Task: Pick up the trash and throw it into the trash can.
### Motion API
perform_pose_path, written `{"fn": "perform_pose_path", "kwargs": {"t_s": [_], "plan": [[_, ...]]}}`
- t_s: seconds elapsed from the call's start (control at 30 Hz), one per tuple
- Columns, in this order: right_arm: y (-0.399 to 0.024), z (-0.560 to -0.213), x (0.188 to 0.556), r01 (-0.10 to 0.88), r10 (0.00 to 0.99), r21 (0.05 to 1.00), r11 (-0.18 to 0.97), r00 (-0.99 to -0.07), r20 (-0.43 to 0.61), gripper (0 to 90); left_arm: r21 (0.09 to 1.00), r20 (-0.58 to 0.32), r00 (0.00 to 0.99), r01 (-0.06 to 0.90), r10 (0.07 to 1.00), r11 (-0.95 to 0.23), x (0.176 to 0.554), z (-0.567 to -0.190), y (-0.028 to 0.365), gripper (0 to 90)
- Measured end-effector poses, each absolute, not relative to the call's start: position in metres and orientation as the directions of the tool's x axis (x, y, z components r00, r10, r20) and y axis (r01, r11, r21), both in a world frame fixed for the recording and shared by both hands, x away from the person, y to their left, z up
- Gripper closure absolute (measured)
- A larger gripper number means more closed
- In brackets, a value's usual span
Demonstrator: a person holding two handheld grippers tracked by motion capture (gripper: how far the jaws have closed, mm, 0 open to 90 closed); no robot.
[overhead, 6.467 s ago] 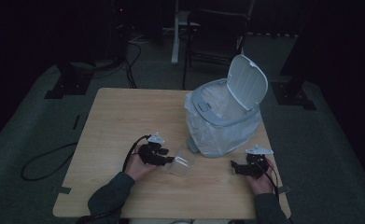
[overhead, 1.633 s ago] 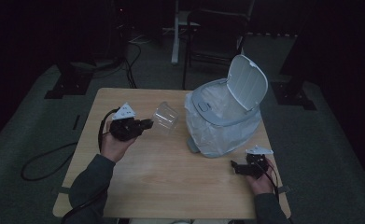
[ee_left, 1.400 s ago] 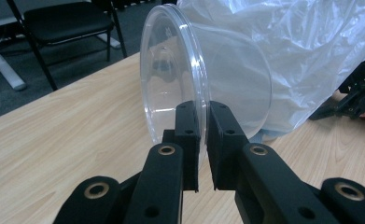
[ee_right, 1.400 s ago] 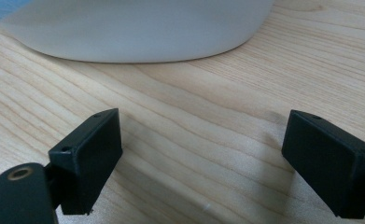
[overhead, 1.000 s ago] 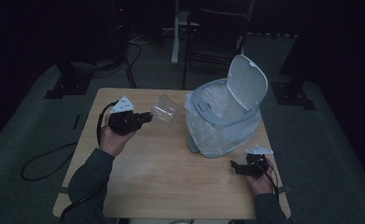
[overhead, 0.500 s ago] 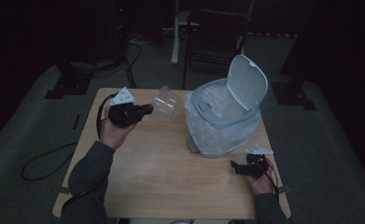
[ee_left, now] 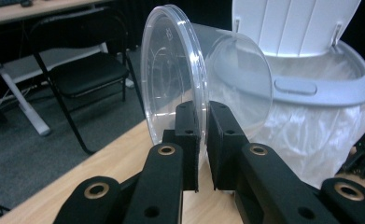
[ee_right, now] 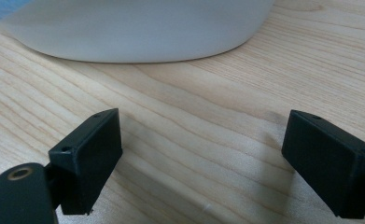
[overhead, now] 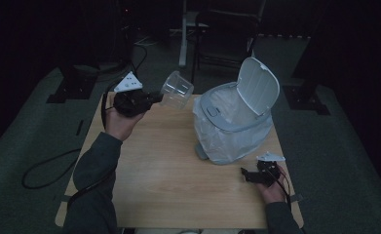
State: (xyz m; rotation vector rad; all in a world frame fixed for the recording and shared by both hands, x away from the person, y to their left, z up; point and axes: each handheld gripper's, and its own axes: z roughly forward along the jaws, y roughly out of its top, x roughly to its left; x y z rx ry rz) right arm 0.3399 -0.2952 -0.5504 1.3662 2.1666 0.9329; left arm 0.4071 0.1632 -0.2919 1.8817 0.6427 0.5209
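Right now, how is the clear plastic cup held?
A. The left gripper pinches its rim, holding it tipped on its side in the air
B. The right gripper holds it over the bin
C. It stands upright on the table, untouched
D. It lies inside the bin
A: the left gripper has its fingers closed on the rim of the clear plastic cup, which is tipped sideways above the table, beside the open bin.

A clear round plastic cup [overhead: 177,89] lies tipped on its side in the air above the wooden table's [overhead: 168,165] far edge; empty; its rim is pinched between black jaws; its base points toward a white lidded bin [overhead: 234,122].
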Motion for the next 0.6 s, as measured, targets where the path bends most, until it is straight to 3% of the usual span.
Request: {"fn": "perform_pose_path", "kwargs": {"t_s": [0.6], "plan": [[-0.295, -0.550, 0.340, 0.625, 0.901, 0.723, 0.295, -0.434, 0.007, 11.3, 0.936, 0.066, 0.809, 0.152, 0.585, -0.316, 0.418, -0.259, 0.121, 84.5]]}}
